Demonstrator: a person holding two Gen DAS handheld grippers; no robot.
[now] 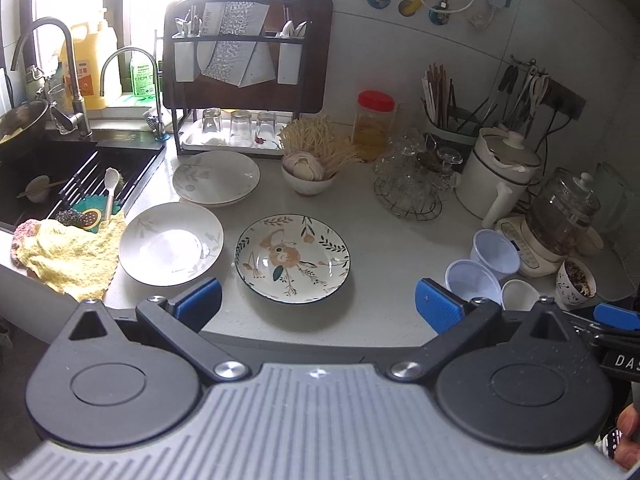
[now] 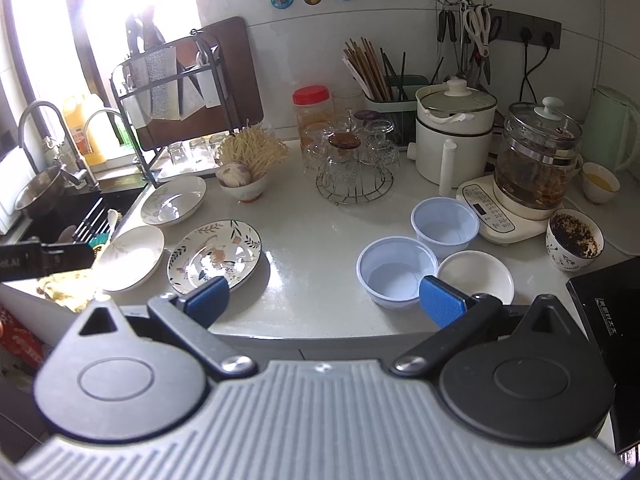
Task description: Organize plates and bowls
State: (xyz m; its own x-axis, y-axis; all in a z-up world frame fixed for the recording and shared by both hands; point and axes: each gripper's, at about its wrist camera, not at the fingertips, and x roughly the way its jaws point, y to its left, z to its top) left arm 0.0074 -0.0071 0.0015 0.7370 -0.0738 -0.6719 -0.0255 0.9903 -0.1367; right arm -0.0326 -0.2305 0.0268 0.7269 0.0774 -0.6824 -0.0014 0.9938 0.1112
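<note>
- Left gripper (image 1: 318, 300): jaws wide apart, empty, hovering at the desk (image 1: 384, 240) edge.
- Just ahead, between the jaws: floral plate (image 1: 292, 258), round, glossy ceramic, no long axis.
- Right gripper (image 2: 324, 298): jaws apart, empty; translucent plastic bowls (image 2: 396, 272) and white ceramic bowl (image 2: 476, 276) ahead, right.
- Farther left: two pale plates (image 1: 171, 244).

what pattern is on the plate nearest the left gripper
A floral pattern: an orange flower with dark leafy sprigs on white, dark rim. Clearest in the left wrist view.

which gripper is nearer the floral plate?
Left. The left gripper sits open right at the floral plate; the right gripper is open off to its right, by the plastic bowls.
</note>
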